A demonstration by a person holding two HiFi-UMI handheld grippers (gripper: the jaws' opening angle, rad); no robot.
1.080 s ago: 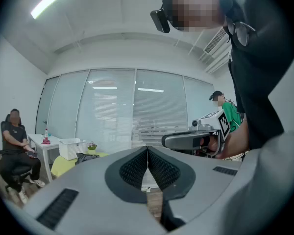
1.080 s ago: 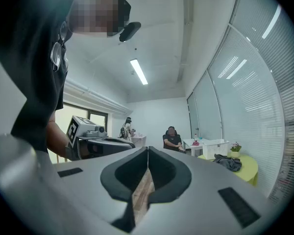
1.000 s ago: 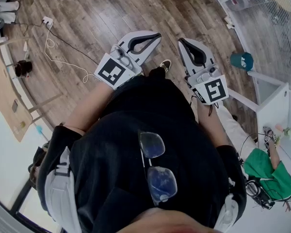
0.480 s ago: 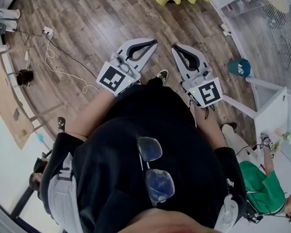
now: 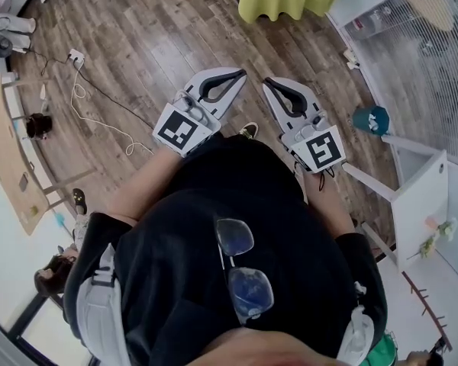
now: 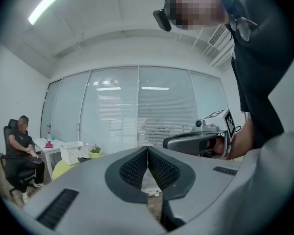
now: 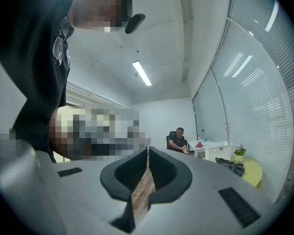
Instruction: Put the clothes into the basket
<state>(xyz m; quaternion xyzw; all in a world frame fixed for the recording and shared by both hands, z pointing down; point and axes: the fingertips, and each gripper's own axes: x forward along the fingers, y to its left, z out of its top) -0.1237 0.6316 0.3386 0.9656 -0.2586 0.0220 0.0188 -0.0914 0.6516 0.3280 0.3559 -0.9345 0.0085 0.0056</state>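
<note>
**Inspector:** Grippers first. State?

**Assistant:** Left gripper (image 5: 241,73): jaws pressed together, nothing between them. Right gripper (image 5: 267,82): likewise closed and empty, with only floorboards showing in the gap below its tips. Both are carried level in front of the holder's waist, tips forward and near one another, over bare wooden floor (image 5: 137,44).

**Inspector:** Reason for that carriage?

**Assistant:** In my judgement, a transit posture. Nothing is within reach, so the tools are held closed and tucked in while the holder faces the work area.

**Inspector:** And the work area?

**Assistant:** Across the room, well apart from both tools. A yellow table (image 7: 250,173) by the window blinds carries the clothes (image 7: 230,166): a dark grey garment, crumpled in a loose, low heap, soft and limp by its look. The white basket (image 7: 216,150), open-topped, stands just beside it. Whether it rests on that table or on the white one behind, I cannot tell.

**Inspector:** Anything inside it?

**Assistant:** Not visible from here. The garment lies outside it, so the task is not begun. A seated person (image 7: 179,140) is beyond.
</note>
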